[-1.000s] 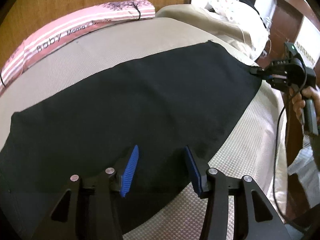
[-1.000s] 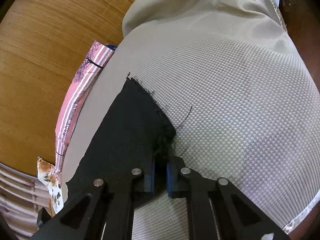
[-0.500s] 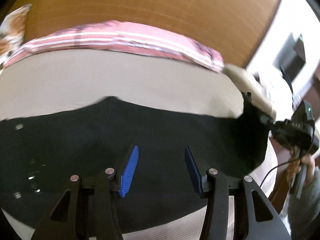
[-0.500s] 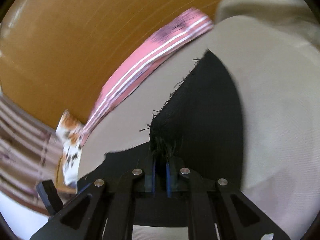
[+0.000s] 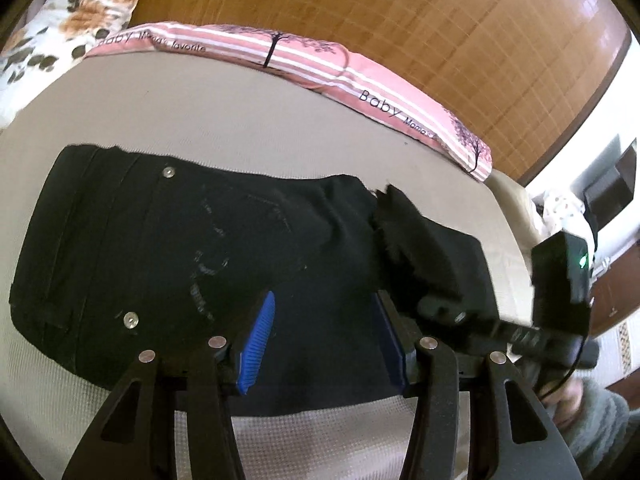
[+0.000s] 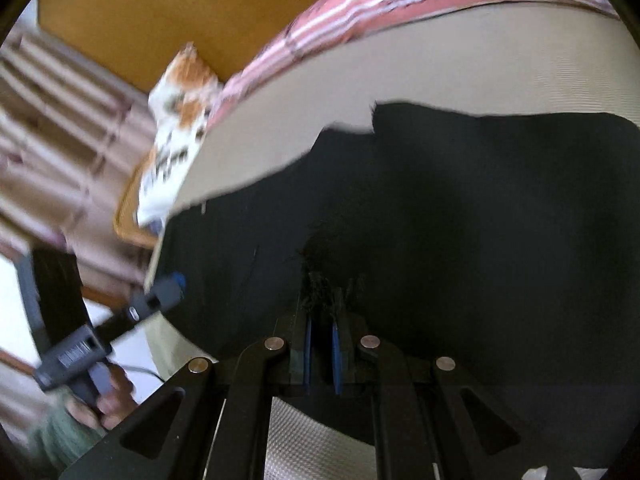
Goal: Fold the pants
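Note:
Black pants [image 5: 208, 248] lie across the beige bed, waistband with metal buttons at the left. My left gripper [image 5: 324, 320] is open and empty, hovering over the pants' near edge. My right gripper [image 6: 320, 312] is shut on the frayed leg hem [image 6: 320, 280] and holds it lifted over the rest of the pants [image 6: 480, 208]. In the left wrist view the right gripper [image 5: 436, 304] shows at the right, carrying the raised hem [image 5: 412, 232] folded back toward the waist. The left gripper also shows in the right wrist view [image 6: 168, 288] at the lower left.
A pink striped pillow [image 5: 320, 64] lies along the bed's far edge against a wooden headboard [image 5: 400, 12]. A floral pillow [image 5: 60, 20] sits at the far left. The beige bed sheet [image 5: 240, 120] surrounds the pants. Furniture stands beyond the bed's right side.
My right gripper has carried the leg hem from the bed's right end up and over toward the waist. My left gripper has swung left, bringing the waistband into view; it stays open.

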Demonstrator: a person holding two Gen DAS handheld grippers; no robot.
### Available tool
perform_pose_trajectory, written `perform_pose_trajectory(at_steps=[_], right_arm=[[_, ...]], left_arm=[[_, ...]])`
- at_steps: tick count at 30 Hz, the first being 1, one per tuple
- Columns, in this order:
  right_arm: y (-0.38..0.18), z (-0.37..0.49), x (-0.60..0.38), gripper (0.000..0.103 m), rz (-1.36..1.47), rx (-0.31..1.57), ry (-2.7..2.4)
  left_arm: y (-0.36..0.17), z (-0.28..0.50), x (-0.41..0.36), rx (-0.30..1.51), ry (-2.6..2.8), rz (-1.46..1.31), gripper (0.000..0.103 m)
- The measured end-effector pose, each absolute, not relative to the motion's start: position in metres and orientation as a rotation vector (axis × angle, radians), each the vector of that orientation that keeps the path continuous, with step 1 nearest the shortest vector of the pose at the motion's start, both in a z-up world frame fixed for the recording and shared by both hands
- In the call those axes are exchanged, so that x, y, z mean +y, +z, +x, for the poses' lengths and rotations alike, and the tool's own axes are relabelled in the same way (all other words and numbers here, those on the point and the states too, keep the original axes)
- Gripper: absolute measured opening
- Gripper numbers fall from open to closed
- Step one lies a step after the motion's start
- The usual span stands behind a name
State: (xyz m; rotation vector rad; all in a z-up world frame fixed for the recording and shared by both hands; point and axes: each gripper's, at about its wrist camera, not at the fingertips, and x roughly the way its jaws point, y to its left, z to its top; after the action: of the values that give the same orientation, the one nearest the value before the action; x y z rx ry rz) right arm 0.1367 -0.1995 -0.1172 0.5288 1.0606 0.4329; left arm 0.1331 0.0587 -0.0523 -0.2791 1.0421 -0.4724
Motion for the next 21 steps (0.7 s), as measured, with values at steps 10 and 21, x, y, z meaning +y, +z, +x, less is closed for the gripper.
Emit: perform_pose_trajectory(at_steps=[10, 21], right_arm=[[-0.127, 0.121, -0.169, 0.021, 0.37, 1.105, 0.467], [-0.09, 0.083, -0.223, 0.041, 0.48, 0.976, 0.376]], left_arm=[[-0.055, 0.136, 0.054, 1.072, -0.549, -0.297, 0.051], [-0.076, 0.141, 0.033, 1.288, -0.653, -0.46, 0.051]])
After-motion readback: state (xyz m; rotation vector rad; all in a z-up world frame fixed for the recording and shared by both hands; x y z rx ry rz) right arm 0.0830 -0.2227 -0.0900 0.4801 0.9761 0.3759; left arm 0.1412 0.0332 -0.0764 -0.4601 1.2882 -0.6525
